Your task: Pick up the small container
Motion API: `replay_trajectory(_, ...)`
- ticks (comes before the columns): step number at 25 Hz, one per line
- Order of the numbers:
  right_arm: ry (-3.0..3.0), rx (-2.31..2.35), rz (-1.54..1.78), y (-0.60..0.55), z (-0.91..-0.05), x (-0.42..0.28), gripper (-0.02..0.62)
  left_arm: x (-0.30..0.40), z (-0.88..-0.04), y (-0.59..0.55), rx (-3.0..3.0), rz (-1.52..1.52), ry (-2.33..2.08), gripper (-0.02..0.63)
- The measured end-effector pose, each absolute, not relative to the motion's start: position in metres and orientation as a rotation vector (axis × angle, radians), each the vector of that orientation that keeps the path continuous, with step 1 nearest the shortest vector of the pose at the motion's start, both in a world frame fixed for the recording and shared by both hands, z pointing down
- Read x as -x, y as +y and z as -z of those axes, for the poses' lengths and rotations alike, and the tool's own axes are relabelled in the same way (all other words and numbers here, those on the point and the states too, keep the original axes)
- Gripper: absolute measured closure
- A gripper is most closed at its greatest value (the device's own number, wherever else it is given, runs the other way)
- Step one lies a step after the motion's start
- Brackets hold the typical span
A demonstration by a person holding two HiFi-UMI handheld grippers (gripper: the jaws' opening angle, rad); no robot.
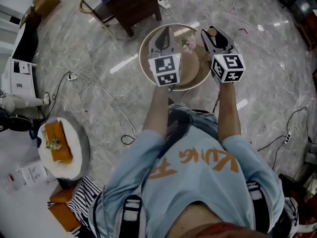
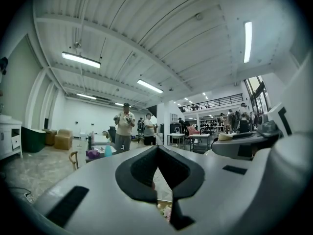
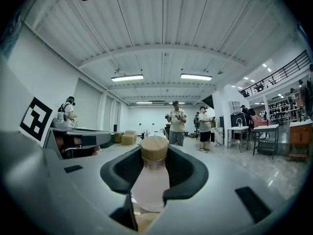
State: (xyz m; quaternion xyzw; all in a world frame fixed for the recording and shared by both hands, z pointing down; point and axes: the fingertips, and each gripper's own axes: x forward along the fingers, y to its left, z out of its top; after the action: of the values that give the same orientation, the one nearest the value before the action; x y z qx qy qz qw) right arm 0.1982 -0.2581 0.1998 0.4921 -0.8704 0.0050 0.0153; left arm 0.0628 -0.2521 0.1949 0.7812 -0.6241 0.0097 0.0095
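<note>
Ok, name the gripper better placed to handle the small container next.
Right. The right gripper has its fingers closed on the small container, below its wooden cap; the left gripper is shut on nothing.

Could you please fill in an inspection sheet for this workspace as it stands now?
Surface: round table, wooden rim.
Job's things: bottle, wooden cap, upright between the right tongs.
Clutter: small pale item on the table, unclear what.
Grippers: left tongs shut, empty; right tongs shut on the bottle, over the table.
Cables: cables loose across the floor, both sides.
Surroundings: dark cabinet; stool bearing an orange item; people standing far off.
</note>
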Motion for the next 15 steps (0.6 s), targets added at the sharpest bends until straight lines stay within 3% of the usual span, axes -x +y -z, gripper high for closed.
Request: replay_trajectory(15, -2.714, -1.554, -0.021, -0.265, -0.196, -0.199, 0.446, -0.047, -0.198, -0.259, -2.419, -0.048, -1.983, 0.583)
